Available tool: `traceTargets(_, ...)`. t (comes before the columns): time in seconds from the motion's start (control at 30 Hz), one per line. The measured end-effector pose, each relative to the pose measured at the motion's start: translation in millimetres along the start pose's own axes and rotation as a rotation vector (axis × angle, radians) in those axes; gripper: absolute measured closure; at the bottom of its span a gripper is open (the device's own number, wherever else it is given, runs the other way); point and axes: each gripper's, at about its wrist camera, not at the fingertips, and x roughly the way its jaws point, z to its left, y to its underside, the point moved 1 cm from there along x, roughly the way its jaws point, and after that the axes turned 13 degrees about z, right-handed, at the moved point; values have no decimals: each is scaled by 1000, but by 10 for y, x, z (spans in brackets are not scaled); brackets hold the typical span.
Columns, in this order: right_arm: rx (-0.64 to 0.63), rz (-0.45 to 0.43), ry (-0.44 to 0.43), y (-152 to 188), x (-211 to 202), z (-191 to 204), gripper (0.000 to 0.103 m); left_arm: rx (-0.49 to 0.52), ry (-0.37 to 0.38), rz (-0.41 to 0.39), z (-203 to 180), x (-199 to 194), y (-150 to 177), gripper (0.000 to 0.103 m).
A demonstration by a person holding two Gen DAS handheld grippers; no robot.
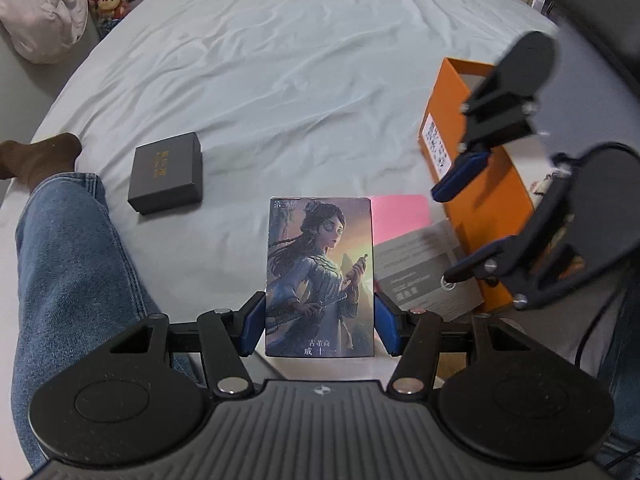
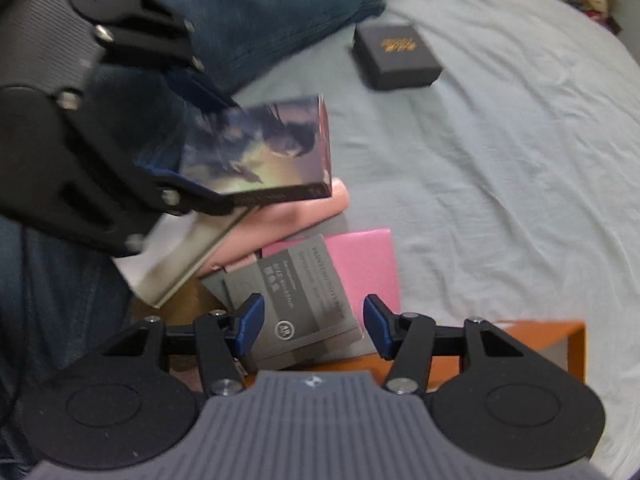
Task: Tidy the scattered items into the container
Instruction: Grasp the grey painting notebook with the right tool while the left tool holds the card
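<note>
The left gripper has its jaws closed on the two long sides of the card box and holds it in the air above the bed. The right gripper is empty, with jaws wide open, above the orange box. A black box, a grey booklet and a pink card lie on the bed. The grip is only near the lower end of the card box, so I think it could tilt or slip during the move. The two grippers are near each other, so they could also collide over the orange box.
</note>
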Motion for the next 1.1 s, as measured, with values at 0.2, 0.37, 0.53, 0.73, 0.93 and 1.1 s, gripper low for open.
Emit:
traceTargets(0.2, -36, 157, -14, -181, 345, -28, 28, -13, 9, -2, 36, 48, 20, 38)
traceTargets(0.37, 29, 244, -52, -194, 570, -115, 23, -7, -13, -17, -13, 63, 27, 38)
traceTargets(0.53, 121, 257, -127, -184, 641, -235, 19, 3, -45, -24, -83, 53, 12, 38)
traceTargets(0.73, 168, 250, -127, -185, 670, -250, 14, -29, -72, -33, -138, 38, 21, 38)
traceTargets(0.93, 144, 251, -123, -89, 595, -123, 41, -69, -82, -50, -166, 20, 67, 38)
traceTargets(1.1, 149, 204, -100, 14, 398, -86, 59, -62, -73, -54, -180, -2, 87, 38)
